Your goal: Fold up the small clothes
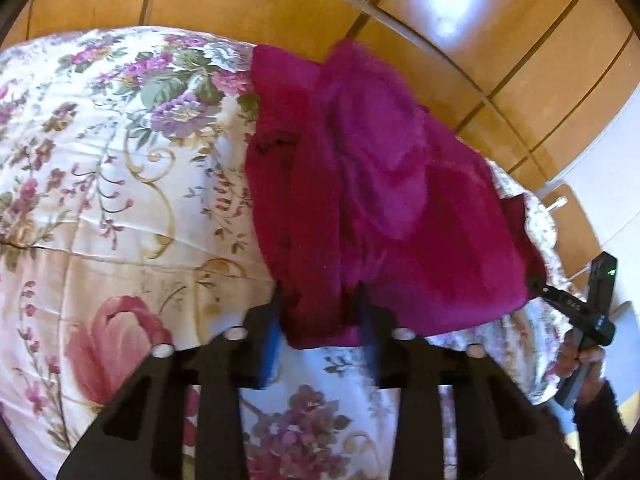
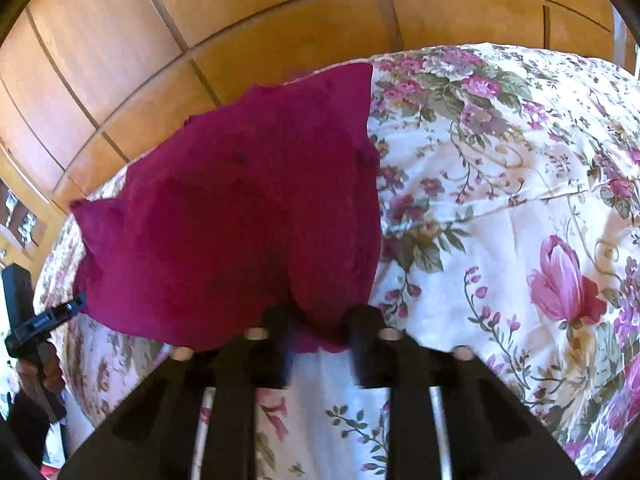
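A magenta knit garment [image 1: 380,184] lies spread on a floral quilt [image 1: 120,160]. My left gripper [image 1: 320,292] is shut on the garment's near hem, and bunched cloth fills the gap between its black fingers. In the right wrist view the same garment [image 2: 240,208] lies flatter, and my right gripper [image 2: 320,316] is shut on its near edge close to the right corner. Each view also shows the other tool at the side: the right gripper [image 1: 538,282] meets the garment's near right corner, and the left gripper [image 2: 78,302] meets its near left corner.
The floral quilt [image 2: 500,200] stretches wide to the garment's side in both views. Glossy wooden panels [image 1: 280,0] rise behind the bed. A hand in a dark sleeve [image 1: 580,356] holds the right tool by the bed's edge.
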